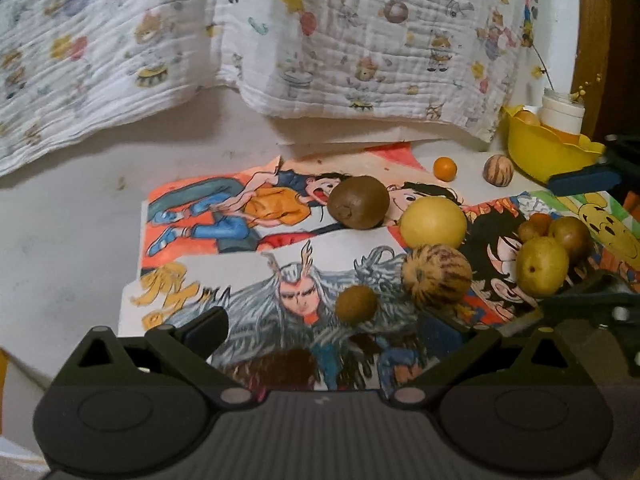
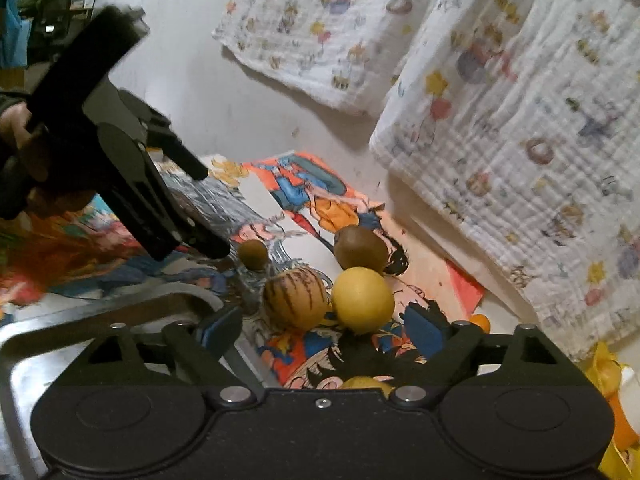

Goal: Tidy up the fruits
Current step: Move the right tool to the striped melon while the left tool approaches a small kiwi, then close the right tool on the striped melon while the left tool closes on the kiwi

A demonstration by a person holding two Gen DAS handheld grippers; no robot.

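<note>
A pale tabletop [image 1: 72, 216] lies under a printed white cloth [image 1: 160, 60] that drapes down at the back, with cartoon drawings [image 1: 248, 272] spread flat across the surface.

Left wrist view: the left gripper [image 1: 324, 332] sits at 6 o'clock, jaws apart with nothing between them. A small brown fruit [image 1: 356, 303] lies just ahead of the gap. A striped melon-like fruit [image 1: 437, 275] sits at 3 o'clock of it, touching a yellow round fruit [image 1: 433, 222] behind. A large kiwi [image 1: 359, 202] rests near centre. Toward 2 o'clock a small orange [image 1: 445, 168] and a striped nut-like fruit [image 1: 498, 170] lie beside a yellow bowl [image 1: 536, 152]. A yellow-green pear [image 1: 542, 266] sits at 3 o'clock.

Right wrist view: the right gripper [image 2: 324, 330] has its jaws spread, empty. The striped fruit [image 2: 295, 298] and yellow fruit [image 2: 363, 300] lie just ahead at 12 o'clock, touching. The kiwi [image 2: 361, 250] is behind them. The left gripper [image 2: 208, 208] hangs at 10 o'clock, held by a hand [image 2: 16, 128]. A metal tray [image 2: 80, 320] edges in at 8 o'clock.
</note>
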